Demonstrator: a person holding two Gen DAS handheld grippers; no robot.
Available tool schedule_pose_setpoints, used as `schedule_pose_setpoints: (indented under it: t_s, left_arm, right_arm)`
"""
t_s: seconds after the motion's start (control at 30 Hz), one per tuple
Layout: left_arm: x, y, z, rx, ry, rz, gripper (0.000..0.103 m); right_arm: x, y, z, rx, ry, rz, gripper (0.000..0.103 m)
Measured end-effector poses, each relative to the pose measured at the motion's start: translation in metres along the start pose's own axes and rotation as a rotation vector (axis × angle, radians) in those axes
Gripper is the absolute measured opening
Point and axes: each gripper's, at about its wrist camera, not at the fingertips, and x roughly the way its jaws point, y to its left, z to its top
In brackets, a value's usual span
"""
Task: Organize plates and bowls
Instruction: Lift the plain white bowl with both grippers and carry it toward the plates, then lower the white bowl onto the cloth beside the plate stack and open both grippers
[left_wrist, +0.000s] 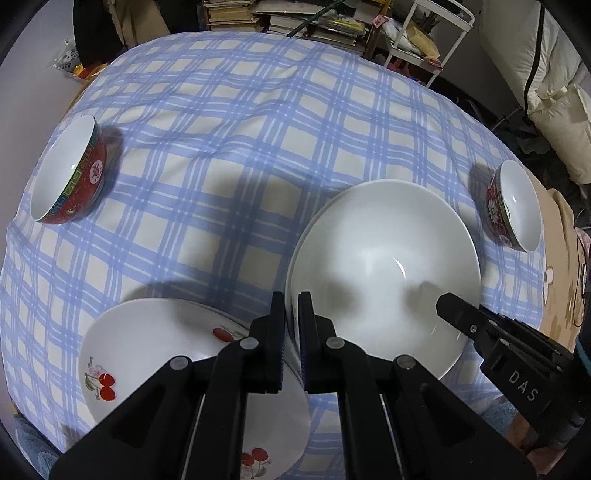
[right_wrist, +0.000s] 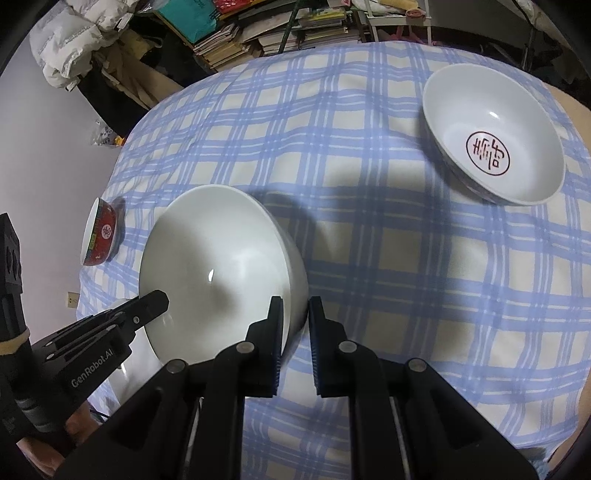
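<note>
A large plain white bowl (left_wrist: 384, 273) is held by its rim from both sides above the checked tablecloth (left_wrist: 207, 147). My left gripper (left_wrist: 292, 306) is shut on its left rim. My right gripper (right_wrist: 295, 314) is shut on its right rim (right_wrist: 295, 280); its finger (left_wrist: 458, 314) also shows in the left wrist view. A white plate with cherry prints (left_wrist: 155, 354) lies below and left of the bowl. A red patterned bowl (left_wrist: 70, 173) sits far left. Another red bowl (left_wrist: 511, 206) with a red seal inside (right_wrist: 493, 138) sits far right.
Stacks of books (left_wrist: 306, 18) and a white wire rack (left_wrist: 428, 33) stand behind the table. A white padded jacket (right_wrist: 77, 40) hangs at back left. A tan cushion (left_wrist: 565, 266) borders the table's right edge.
</note>
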Motion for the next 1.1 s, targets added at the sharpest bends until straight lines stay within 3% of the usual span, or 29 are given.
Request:
schedule_pose_setpoints:
  t_s: [0.33, 0.5, 0.67, 0.73, 0.77, 0.83, 0.87, 0.93, 1.1]
  left_arm:
    - [-0.016, 0.005, 0.005, -0.007, -0.029, -0.002, 0.009]
    - [-0.031, 0.011, 0.016, -0.057, -0.058, -0.005, 0.011]
    - [-0.048, 0.000, 0.031, -0.022, -0.092, 0.010, 0.016]
    - [-0.054, -0.012, 0.038, -0.004, -0.104, 0.025, 0.022]
    - [-0.056, -0.017, 0.042, 0.002, -0.108, 0.029, 0.024]
    - [-0.059, -0.026, 0.047, 0.016, -0.120, 0.039, 0.038]
    - [-0.061, -0.034, 0.051, 0.029, -0.127, 0.051, 0.044]
    - [-0.062, -0.046, 0.056, 0.047, -0.141, 0.069, 0.069]
    - [-0.062, -0.076, 0.068, 0.095, -0.160, 0.083, 0.083]
  right_arm:
    - [-0.004, -0.010, 0.001, 0.044, 0.014, 0.059, 0.016]
    - [-0.028, -0.011, 0.007, 0.019, -0.036, 0.043, 0.015]
    - [-0.057, -0.017, 0.023, -0.016, -0.098, 0.004, 0.016]
    - [-0.067, -0.022, 0.031, -0.026, -0.117, -0.002, 0.019]
    - [-0.073, -0.025, 0.035, -0.031, -0.126, -0.007, 0.022]
    - [-0.079, -0.032, 0.042, -0.039, -0.142, -0.022, 0.047]
    - [-0.083, -0.037, 0.045, -0.041, -0.152, -0.032, 0.054]
    - [-0.090, -0.043, 0.052, -0.045, -0.182, -0.058, 0.068]
    - [-0.102, -0.067, 0.067, -0.047, -0.223, -0.118, 0.092]
